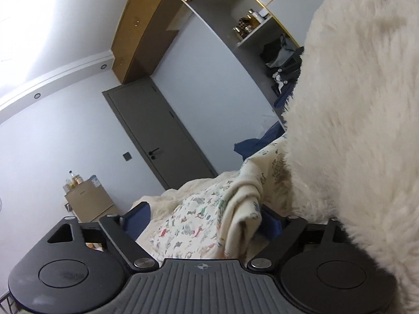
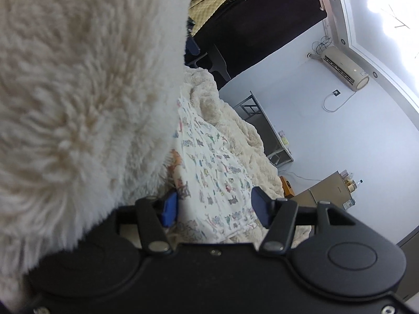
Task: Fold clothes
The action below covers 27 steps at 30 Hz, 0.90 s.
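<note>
Both the left gripper (image 1: pixel 204 217) and right gripper (image 2: pixel 214 206) stand apart, gripping nothing. The printed garment (image 2: pixel 209 162) lies near them on the fluffy blanket (image 2: pixel 241 120), partly folded. More folds look due

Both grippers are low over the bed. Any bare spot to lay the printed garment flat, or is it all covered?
Little bare room. The printed garment lies between both grippers' open fingers, on the cream fleece blanket. A white fluffy mass crowds the inner side. The freest patch is blanket beyond the garment, toward the wall.
</note>
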Tool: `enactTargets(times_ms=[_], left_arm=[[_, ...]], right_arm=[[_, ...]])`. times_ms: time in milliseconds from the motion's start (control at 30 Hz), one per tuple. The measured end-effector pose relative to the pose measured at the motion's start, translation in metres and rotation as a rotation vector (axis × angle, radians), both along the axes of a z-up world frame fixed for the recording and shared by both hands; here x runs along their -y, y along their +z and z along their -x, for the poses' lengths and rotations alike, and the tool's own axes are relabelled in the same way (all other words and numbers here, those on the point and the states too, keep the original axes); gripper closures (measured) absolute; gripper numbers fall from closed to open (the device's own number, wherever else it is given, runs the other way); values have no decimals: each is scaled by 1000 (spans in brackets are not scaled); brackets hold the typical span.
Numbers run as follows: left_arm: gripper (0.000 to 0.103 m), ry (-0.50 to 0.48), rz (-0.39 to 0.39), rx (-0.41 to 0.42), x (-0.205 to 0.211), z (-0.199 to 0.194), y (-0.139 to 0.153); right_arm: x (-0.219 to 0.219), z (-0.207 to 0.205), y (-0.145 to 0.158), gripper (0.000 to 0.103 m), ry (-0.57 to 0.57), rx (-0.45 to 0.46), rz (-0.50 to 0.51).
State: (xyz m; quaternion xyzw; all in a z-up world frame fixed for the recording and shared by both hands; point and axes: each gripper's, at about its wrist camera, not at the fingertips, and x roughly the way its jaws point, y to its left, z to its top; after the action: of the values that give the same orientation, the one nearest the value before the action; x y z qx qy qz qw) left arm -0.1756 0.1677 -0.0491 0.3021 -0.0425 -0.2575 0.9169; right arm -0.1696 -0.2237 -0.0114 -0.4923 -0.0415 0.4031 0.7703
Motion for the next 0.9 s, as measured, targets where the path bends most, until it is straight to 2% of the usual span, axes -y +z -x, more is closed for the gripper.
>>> enactTargets(times_ms=[367,900], left_arm=[[10,4,24,-5,6,-16,0],[9,10,43,-45,4,-16,0]], right_arm=[[12,-6,7,46,-13,-58,-17],[-4,-36,27,46,-26,-98,-20]])
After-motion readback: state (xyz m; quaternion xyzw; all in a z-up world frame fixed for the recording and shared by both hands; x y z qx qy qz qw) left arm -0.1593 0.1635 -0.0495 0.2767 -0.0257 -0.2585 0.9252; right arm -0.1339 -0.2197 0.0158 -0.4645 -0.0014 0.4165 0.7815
